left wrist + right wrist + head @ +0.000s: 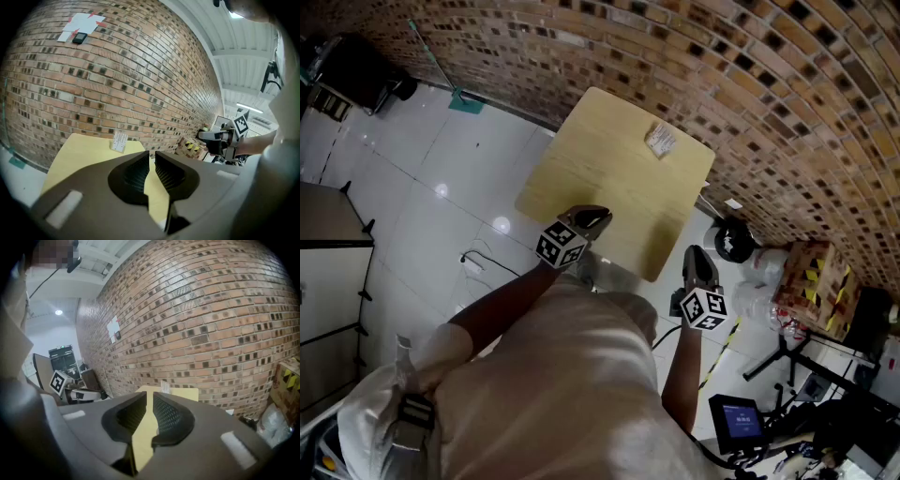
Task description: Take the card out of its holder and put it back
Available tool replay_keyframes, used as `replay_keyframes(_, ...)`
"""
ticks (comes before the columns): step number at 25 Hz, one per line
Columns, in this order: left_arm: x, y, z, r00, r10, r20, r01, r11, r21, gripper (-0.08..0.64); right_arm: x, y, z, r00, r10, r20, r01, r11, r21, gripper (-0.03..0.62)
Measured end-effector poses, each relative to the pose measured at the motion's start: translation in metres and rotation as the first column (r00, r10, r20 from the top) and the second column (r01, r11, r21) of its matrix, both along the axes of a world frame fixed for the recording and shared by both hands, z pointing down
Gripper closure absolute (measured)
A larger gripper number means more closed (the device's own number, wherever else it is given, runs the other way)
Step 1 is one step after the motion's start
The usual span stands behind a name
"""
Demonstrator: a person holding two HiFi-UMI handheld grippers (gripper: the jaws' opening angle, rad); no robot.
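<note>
A white card stands in its small clear holder at the far side of the pale wooden table, close to the brick wall. The same holder shows in the left gripper view, and the holder also shows in the right gripper view. My left gripper hovers over the table's near edge, well short of the holder. Its jaws stand a narrow slit apart with nothing between them. My right gripper is off the table's near right corner. Its jaws are also slightly parted and hold nothing.
A brick wall runs behind the table. A black bin, clear bags and a cardboard box with yellow-black tape stand to the right. A tripod and a small screen are at the lower right, and a dark cabinet at the left.
</note>
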State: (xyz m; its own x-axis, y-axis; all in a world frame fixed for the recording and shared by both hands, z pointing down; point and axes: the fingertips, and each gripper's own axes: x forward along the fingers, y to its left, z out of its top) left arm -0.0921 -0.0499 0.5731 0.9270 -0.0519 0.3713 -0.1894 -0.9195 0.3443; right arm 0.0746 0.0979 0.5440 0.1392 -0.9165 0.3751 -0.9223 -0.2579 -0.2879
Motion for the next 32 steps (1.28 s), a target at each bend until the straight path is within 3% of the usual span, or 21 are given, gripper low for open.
replay_keyframes(6, 0.007, -0.018, -0.004, 1.0, 0.017, -0.015, -0.017, 1.0, 0.008, 0.502, 0.0, -0.024, -0.002, 1.0, -0.002, 0.001, 0.002, 1.0, -0.005, 0.546)
replay_keyframes(14, 0.029, -0.029, 0.007, 1.0, -0.026, -0.002, 0.026, 1.0, 0.0, 0.502, 0.027, -0.037, 0.0, 0.998, -0.061, -0.005, 0.061, 0.998, -0.015, 0.546)
replay_keyframes(21, 0.055, -0.031, 0.012, 0.989, -0.139, 0.056, 0.139, 0.99, -0.005, 0.502, 0.078, -0.077, 0.013, 0.984, -0.179, 0.016, 0.18, 0.984, -0.011, 0.546)
replay_keyframes(32, 0.122, -0.055, -0.003, 0.943, -0.322, 0.087, 0.323, 0.946, 0.004, 0.501, 0.149, -0.158, 0.018, 0.927, -0.374, 0.043, 0.374, 0.927, 0.002, 0.546)
